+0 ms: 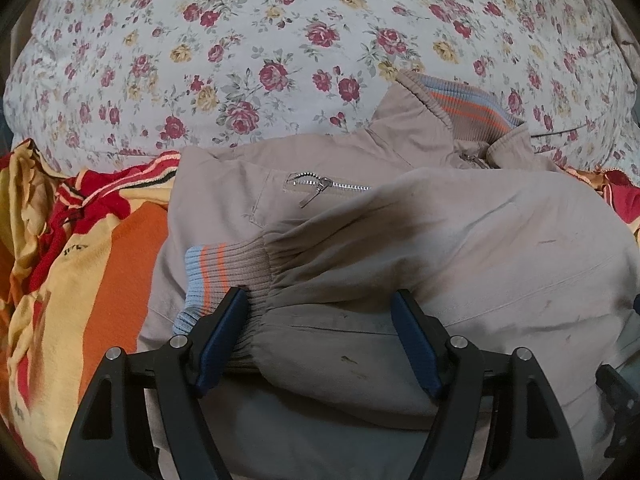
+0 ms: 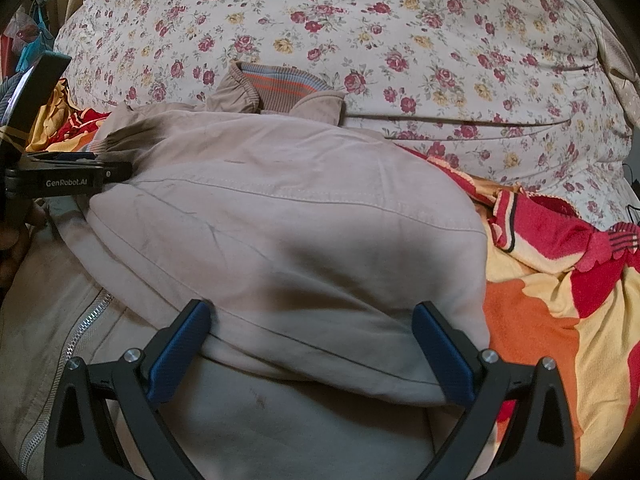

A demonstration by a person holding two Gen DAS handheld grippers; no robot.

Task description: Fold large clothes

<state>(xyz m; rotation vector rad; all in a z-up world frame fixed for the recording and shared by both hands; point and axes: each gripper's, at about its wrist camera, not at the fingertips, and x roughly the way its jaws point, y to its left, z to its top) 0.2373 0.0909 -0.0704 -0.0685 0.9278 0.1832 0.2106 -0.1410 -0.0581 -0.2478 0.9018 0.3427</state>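
Across the floral bed (image 1: 280,40) lies the beige jacket (image 1: 440,220), collar away from both claws. Left gripper (image 1: 320,320) stands apart, astride the sleeve's ribbed cuff (image 1: 224,272); right gripper (image 2: 312,336), apart too, straddles the folded sleeve's upper end (image 2: 320,260).

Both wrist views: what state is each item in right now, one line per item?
Beige jacket: lying on the bed, sleeve folded across its front.
Sleeve cuff: between the left gripper's pads.
Chest pocket zipper: closed.
Front zipper: undone at the visible stretch.
Left gripper: open, straddling the sleeve at the cuff.
Right gripper: open, straddling the sleeve's wide end.
Striped blanket: rumpled under the jacket.
Floral bedsheet: spread out.
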